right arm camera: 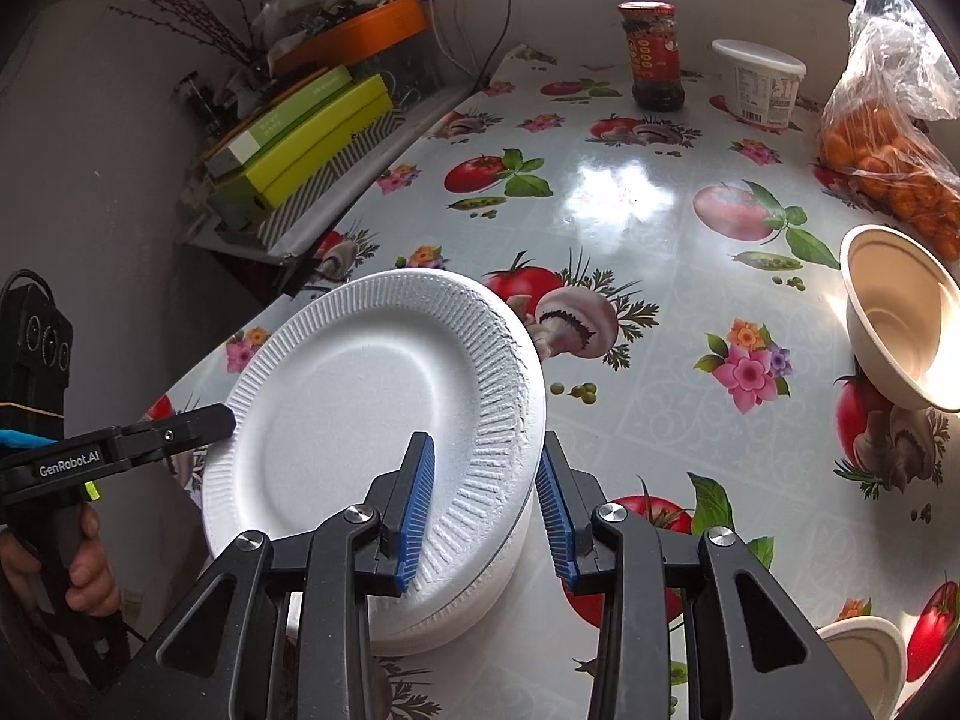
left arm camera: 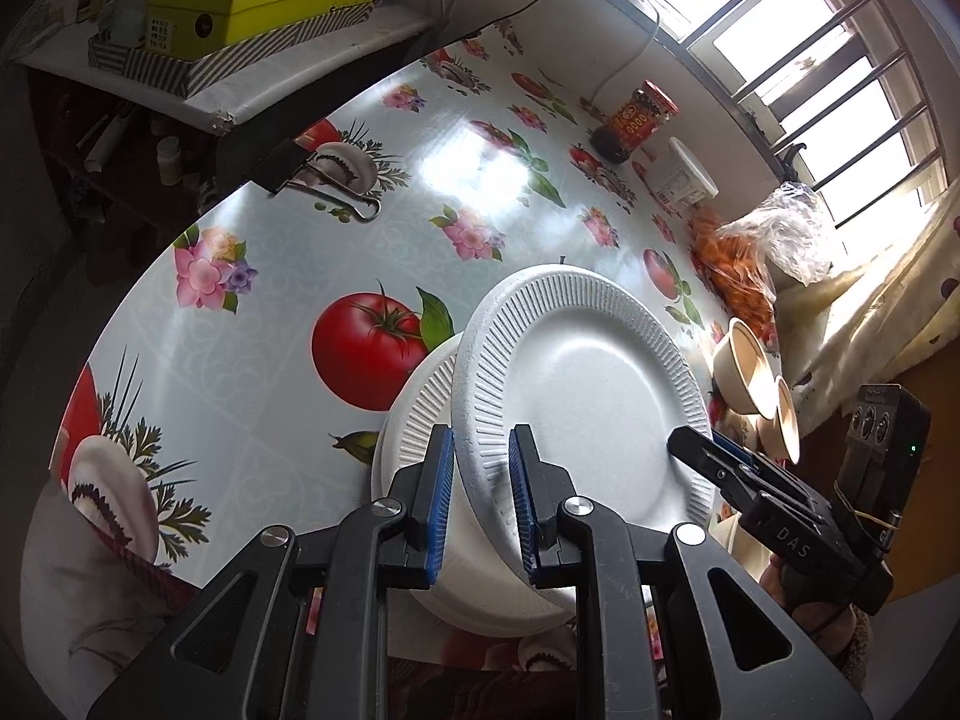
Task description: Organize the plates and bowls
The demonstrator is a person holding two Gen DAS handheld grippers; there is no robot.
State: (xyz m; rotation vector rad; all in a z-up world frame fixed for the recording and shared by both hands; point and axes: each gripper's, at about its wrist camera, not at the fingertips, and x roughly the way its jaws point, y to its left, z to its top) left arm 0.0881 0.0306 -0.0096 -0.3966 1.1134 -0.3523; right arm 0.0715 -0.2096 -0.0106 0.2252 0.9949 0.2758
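Note:
A white foam plate with a ribbed rim is held tilted between both grippers. My left gripper is shut on its near rim. In the right wrist view the left gripper bites the plate's left edge. My right gripper is shut on the opposite rim, one blue pad on top and one outside. From the left wrist view it reaches in from the right. More white plates lie stacked underneath. Two beige bowls stand on the table to the right.
The table has a glossy cloth printed with tomatoes and flowers. At its far side stand a sauce jar, a white tub and a bag of oranges. Green boxes fill a side shelf on the left.

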